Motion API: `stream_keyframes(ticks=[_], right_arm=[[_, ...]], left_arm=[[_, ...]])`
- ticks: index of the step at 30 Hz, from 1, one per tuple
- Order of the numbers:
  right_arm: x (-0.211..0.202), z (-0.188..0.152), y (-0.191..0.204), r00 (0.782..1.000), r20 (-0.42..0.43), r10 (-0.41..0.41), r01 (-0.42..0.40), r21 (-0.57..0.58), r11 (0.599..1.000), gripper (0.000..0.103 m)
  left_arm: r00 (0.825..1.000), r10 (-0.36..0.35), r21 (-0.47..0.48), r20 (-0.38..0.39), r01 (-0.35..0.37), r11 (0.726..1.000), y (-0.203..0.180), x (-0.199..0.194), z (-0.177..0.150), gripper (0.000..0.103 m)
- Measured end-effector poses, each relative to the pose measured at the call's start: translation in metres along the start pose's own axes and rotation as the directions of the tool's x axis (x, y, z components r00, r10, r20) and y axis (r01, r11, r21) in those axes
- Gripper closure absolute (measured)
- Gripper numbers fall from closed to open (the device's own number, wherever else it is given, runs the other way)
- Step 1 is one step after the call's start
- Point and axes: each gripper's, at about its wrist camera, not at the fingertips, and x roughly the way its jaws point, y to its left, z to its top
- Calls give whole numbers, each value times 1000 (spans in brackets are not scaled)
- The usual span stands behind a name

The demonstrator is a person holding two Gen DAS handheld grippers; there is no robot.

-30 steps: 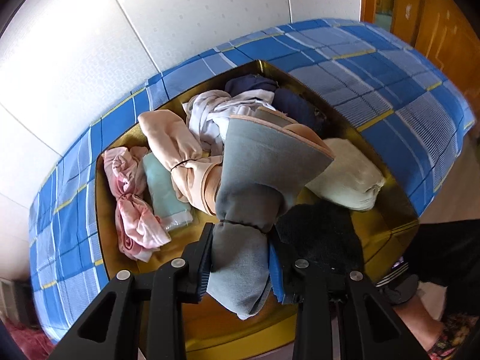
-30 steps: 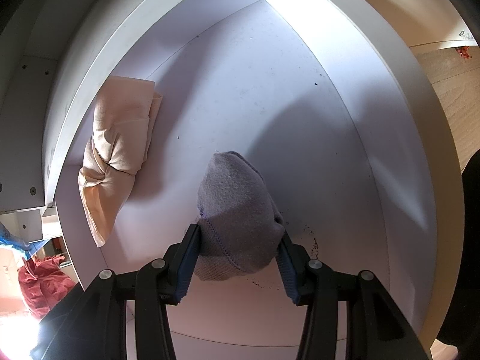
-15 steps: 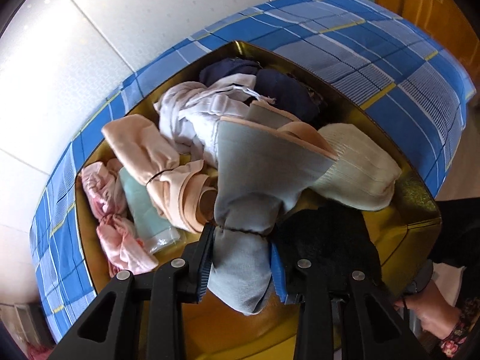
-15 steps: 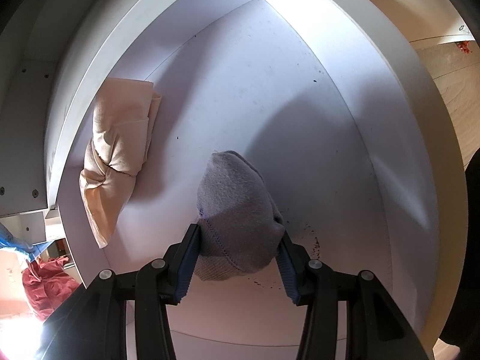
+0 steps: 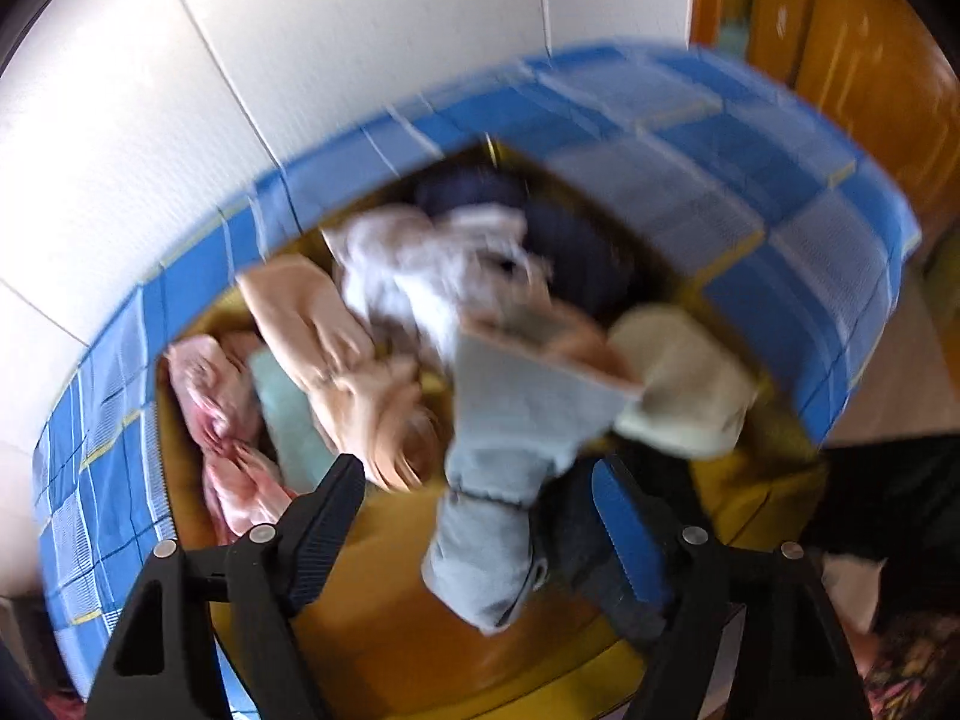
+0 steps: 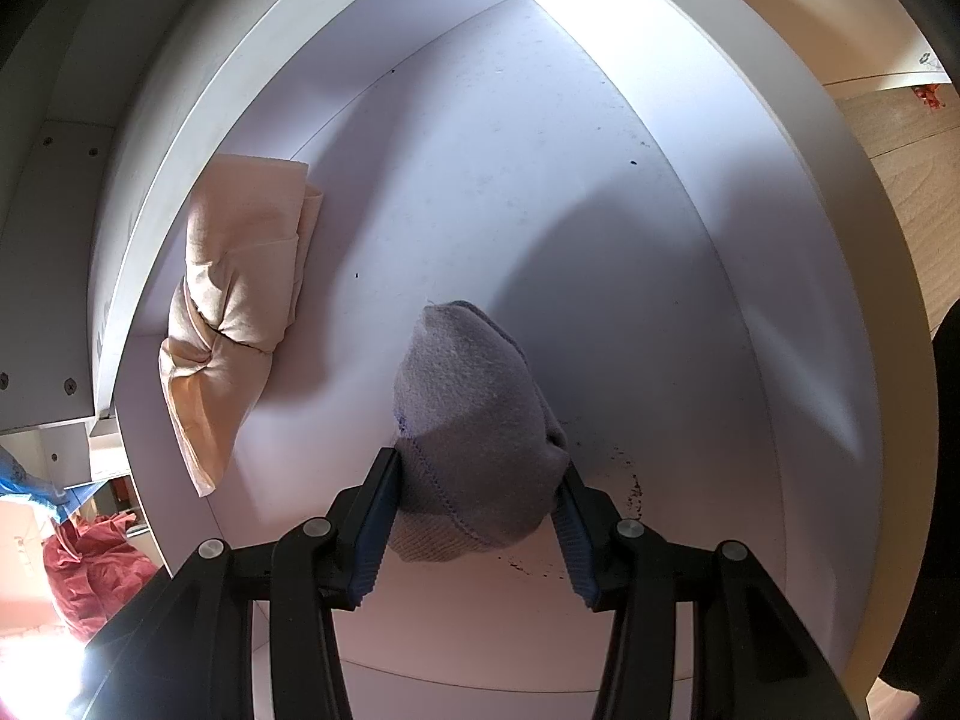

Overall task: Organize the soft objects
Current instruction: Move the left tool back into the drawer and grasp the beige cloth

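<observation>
left gripper (image 5: 480, 516): black angular arms showing, round silver screws sitting on top
left fingers (image 5: 627, 531): blue ribbed pads lining the inner faces
right gripper (image 6: 474, 519): matching black frame, silver screws catching the light
right fingers (image 6: 375, 531): blue ridged pads, looking darker in shadow
person: dark clothing showing at the right edge

No legible text, label, brand, number or sign appears in either view. The left wrist view is motion-blurred; the blue checked cloth (image 5: 780, 228) shows only a grid pattern. In the right wrist view, faint marks on the left wall of the white drawer (image 6: 114, 300) cannot be read.
</observation>
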Motion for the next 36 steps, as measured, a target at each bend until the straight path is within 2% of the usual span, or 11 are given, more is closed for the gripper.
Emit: stream_keyframes(ticks=[1,4,5,13,15,18,20,21,29,33,36], right_arm=[[0,0,1,1000,0,0,0,0,1000,54],[0,0,1,1000,-1,1,-1,3,1000,54],[0,0,1,1000,-1,2,-2,4,1000,54],[1,0,3,1000,-2,-1,1,1,1000,54],[1,0,3,1000,-2,-1,1,2,1000,54],[1,0,3,1000,-3,0,0,5,1000,54],[1,0,4,1000,-3,-1,1,4,1000,54],[1,0,4,1000,-3,-3,3,3,1000,54],[1,0,8,1000,-2,-3,3,0,1000,54],[2,0,8,1000,-2,-6,6,-6,1000,54],[2,0,9,1000,-1,-8,8,-6,1000,54]], left_arm=[[1000,5,-29,11,-4,1000,3,-1,3,29],[1000,-4,-74,-9,3,997,5,6,9,58],[1000,-12,-81,-19,11,997,3,9,9,61],[992,-12,-45,-122,7,999,-20,38,-3,64],[993,-20,-49,-115,14,999,-20,36,-5,65],[996,-40,-116,-75,31,993,-9,20,-9,55],[999,-35,-157,-31,30,987,-2,5,-14,30],[1000,-22,-173,-2,22,985,1,-4,-17,27],[992,-19,-197,122,43,979,4,-51,-57,23],[981,-50,-136,188,77,988,-15,-74,-86,17],[980,-46,-61,192,59,996,-34,-79,-108,13]])
